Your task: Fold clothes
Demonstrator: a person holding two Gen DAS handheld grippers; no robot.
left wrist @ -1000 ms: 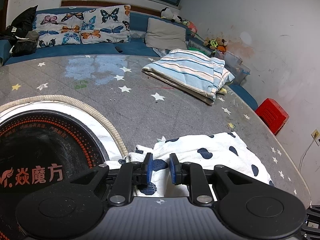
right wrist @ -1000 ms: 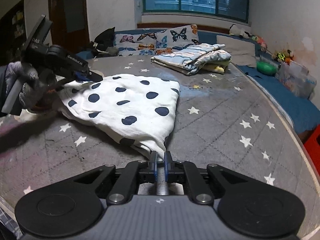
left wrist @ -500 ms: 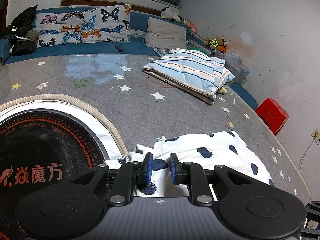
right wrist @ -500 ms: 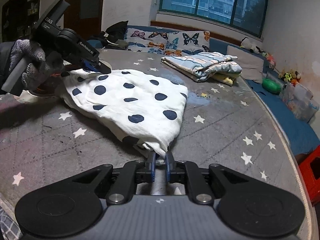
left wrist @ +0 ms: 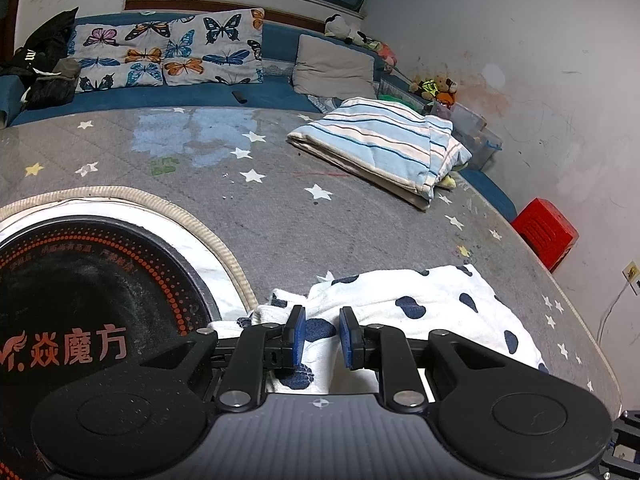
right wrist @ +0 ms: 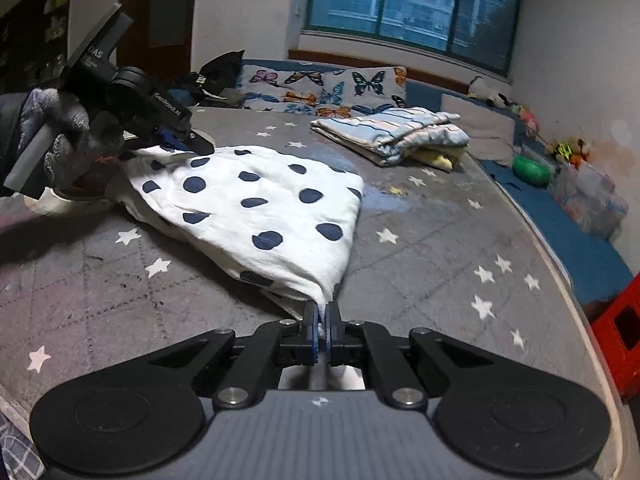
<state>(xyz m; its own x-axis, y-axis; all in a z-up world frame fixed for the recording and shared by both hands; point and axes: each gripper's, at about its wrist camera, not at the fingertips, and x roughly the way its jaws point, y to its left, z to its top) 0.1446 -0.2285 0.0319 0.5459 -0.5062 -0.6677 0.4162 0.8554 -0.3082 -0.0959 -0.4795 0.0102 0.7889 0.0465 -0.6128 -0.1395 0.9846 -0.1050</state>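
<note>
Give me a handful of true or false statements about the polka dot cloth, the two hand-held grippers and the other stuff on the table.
1. The right hand-held gripper is pinched on a corner of the polka dot cloth. True.
2. The polka dot cloth is white with red dots. False: the dots are dark blue.
3. The left hand-held gripper has cloth bunched between its blue pads. True.
4. The folded striped cloth lies on top of the polka dot cloth. False: it lies apart, farther back on the grey starred table cover.
5. The hand on the left hand-held gripper is bare. False: it wears a grey glove.
</note>
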